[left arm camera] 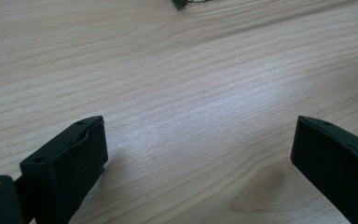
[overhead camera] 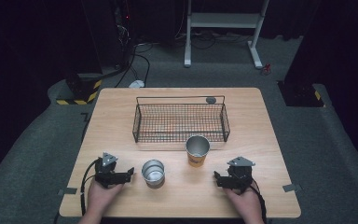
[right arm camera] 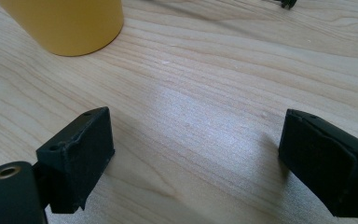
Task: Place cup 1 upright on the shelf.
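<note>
The short shiny metal cup (overhead camera: 153,172) stands near the front edge of the light wooden table (overhead camera: 261,140), just beside the left gripper (overhead camera: 131,173). The taller yellow cup (overhead camera: 197,150) stands between it and the right gripper (overhead camera: 216,177). Both grippers rest with jaws wide and empty.

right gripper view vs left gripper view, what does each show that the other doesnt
Right gripper view: the base of the yellow cup at the upper left, standing on the wood ahead of the open right gripper.

Left gripper view: the open left gripper over bare wood, with a small dark object at the top edge, too cropped to identify.

Both: the light wooden table, with two black jaws set wide apart and nothing between them.
</note>
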Motion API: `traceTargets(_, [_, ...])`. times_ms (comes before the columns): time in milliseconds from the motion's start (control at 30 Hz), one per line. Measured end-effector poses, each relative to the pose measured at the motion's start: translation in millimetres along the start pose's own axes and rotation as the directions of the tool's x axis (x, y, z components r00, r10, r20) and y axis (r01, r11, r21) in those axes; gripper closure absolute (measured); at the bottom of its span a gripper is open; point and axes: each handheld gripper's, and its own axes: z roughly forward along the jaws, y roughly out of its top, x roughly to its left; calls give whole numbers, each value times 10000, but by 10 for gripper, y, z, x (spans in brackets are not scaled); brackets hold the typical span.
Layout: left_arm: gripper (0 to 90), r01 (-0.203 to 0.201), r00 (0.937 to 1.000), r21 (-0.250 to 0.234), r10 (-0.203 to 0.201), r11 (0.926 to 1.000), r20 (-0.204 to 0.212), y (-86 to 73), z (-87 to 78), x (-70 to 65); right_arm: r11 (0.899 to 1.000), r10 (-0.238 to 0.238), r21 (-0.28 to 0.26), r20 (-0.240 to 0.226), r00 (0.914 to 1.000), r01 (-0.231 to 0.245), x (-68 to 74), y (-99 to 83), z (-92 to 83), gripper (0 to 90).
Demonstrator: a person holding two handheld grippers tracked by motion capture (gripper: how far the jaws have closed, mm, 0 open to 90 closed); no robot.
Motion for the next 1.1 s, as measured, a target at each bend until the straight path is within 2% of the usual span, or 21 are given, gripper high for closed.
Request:
traceTargets(133, [42, -266, 9996, -107, 266, 9996, 61, -8, -31, -12, 10000, -12, -4, -1, 10000, 12, -1, 0, 0, 97])
traceTargets(367, [33, -278, 9982, -561, 307, 9980, 523, 7, -139, -3, 10000, -14, 4, -5, 10000, 14, -1, 2, 2, 96])
traceTargets(500, [22, -96, 9967, -795, 159, 9968, 792, 22, -201, -14, 10000, -21, 2, -5, 10000, 21, -2, 2, 2, 96])
traceTargets(767, [4, -113, 9943, -1344, 253, 9909, 1032, 82, -312, -42, 10000, -22, 2, -4, 10000, 22, -1, 2, 3, 96])
traceTargets(933, [2, -3, 9895, -1662, 243, 9861, 1422, 138, -413, -74, 10000, -25, 3, -4, 10000, 25, -2, 2, 2, 95])
traceTargets(1100, [2, -43, 9880, -1931, 340, 9812, 1507, 184, -486, -106, 10000, -25, 0, -2, 10000, 25, -2, 2, 3, 95])
